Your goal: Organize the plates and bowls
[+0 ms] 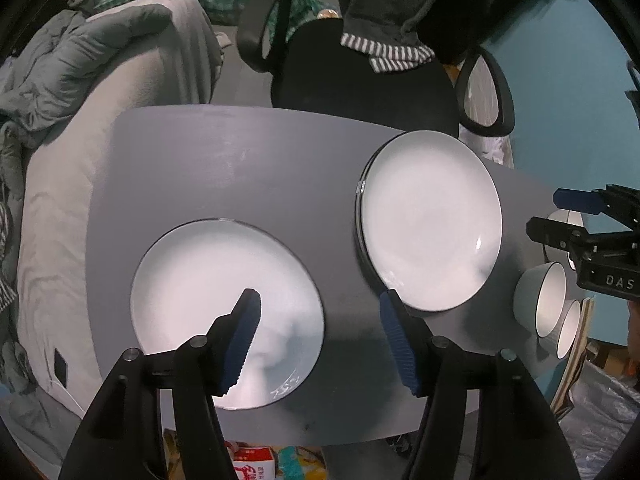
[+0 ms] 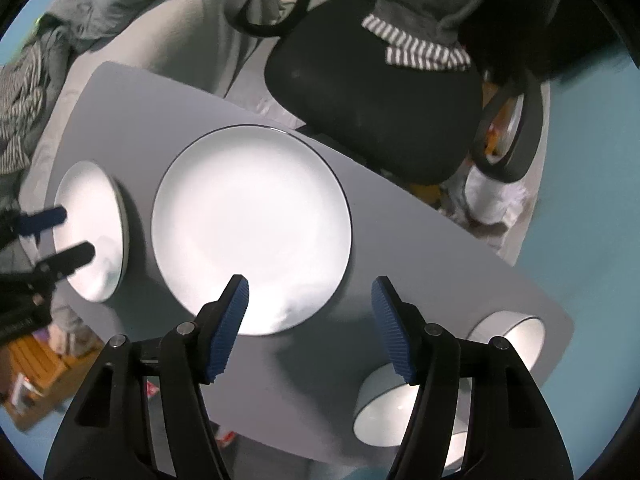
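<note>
Two white dark-rimmed plates lie on the grey table (image 1: pixel 224 152). In the left wrist view one plate (image 1: pixel 224 312) is near-left and the other plate (image 1: pixel 430 220) sits right, seemingly on a second plate. Two white bowls (image 1: pixel 544 300) stand at the table's right end. My left gripper (image 1: pixel 320 298) hangs open above the gap between the plates, holding nothing. The right gripper (image 1: pixel 546 212) shows at the right edge. In the right wrist view, my right gripper (image 2: pixel 310 284) is open and empty over the big plate's (image 2: pixel 252 228) near edge, with the bowls (image 2: pixel 384 404) right and the left gripper (image 2: pixel 78 232) over the far plate (image 2: pixel 90 200).
A black office chair (image 1: pixel 360 80) draped with grey and striped clothing stands behind the table. A bed with grey bedding (image 1: pixel 80 80) runs along the left. A red-and-white carton (image 1: pixel 254 466) lies on the floor under the table's near edge. Teal floor (image 1: pixel 560 80) shows right.
</note>
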Available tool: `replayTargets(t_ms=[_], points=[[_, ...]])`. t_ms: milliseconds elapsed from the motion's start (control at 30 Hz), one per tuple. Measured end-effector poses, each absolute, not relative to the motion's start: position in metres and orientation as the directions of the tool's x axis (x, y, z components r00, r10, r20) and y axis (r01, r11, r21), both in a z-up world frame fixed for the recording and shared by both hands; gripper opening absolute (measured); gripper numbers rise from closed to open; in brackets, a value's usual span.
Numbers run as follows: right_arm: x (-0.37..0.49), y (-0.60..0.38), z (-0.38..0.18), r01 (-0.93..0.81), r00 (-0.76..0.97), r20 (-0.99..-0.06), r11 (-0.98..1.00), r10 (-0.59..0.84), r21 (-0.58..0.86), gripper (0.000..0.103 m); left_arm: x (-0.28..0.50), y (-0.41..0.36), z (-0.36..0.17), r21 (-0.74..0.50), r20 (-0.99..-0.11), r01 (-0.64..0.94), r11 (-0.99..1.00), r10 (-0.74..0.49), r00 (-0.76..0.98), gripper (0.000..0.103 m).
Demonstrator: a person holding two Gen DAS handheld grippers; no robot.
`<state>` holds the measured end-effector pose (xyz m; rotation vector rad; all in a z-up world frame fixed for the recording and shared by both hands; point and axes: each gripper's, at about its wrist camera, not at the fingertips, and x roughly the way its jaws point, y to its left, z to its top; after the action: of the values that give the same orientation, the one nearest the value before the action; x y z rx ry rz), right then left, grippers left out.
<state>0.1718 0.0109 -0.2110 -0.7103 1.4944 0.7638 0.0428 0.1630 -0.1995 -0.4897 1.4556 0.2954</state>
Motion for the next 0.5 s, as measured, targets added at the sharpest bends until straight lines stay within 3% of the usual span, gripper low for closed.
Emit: replayTargets(t_ms=[500], points=[[0.125, 0.024, -0.158, -0.877, 0.004, -0.996, 0.479, 0.085, 0.038, 0.07, -0.045, 0.185, -0.18, -0.128, -0.99, -0.586, 0.8, -0.073, 0.117, 0.064]])
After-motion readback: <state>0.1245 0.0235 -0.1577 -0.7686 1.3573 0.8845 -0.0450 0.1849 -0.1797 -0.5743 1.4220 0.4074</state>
